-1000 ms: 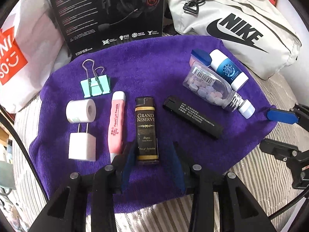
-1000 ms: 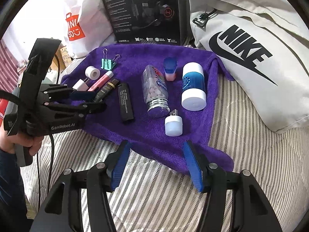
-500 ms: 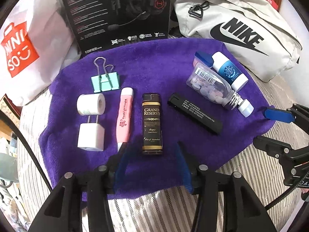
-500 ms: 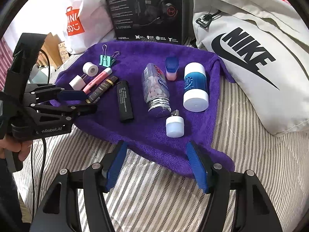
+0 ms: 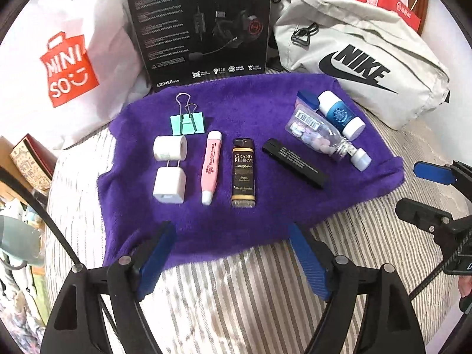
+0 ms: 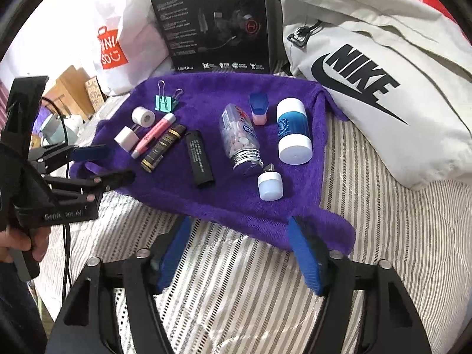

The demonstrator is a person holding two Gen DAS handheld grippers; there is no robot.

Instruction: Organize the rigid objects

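Observation:
A purple towel (image 5: 250, 112) (image 6: 236, 97) lies on a striped bed. On it, left to right: a green binder clip (image 5: 187, 122), a white tape roll (image 5: 170, 147), a white charger plug (image 5: 169, 185), a pink pen (image 5: 211, 166), a dark "Grand Reserve" lighter (image 5: 243, 172), a black lighter (image 5: 295, 162), a pill bottle (image 5: 317, 135), a blue-white bottle (image 5: 340, 115), a small blue-capped container (image 6: 259, 107) and a white USB light (image 6: 270, 184). My left gripper (image 5: 230, 253) is open and empty at the towel's near edge. My right gripper (image 6: 242, 253) is open and empty, near the towel's near right corner.
A black headset box (image 5: 200, 23) stands behind the towel. A white Miniso bag (image 5: 62, 67) is at the back left, a grey Nike bag (image 5: 362, 59) at the back right. Striped bedding (image 5: 250, 295) lies in front. Boxes sit off the bed's left edge (image 5: 26, 159).
My left gripper has pulled back from the "Grand Reserve" lighter, which now lies clear of the fingers on the towel. My right gripper has also drawn back a little.

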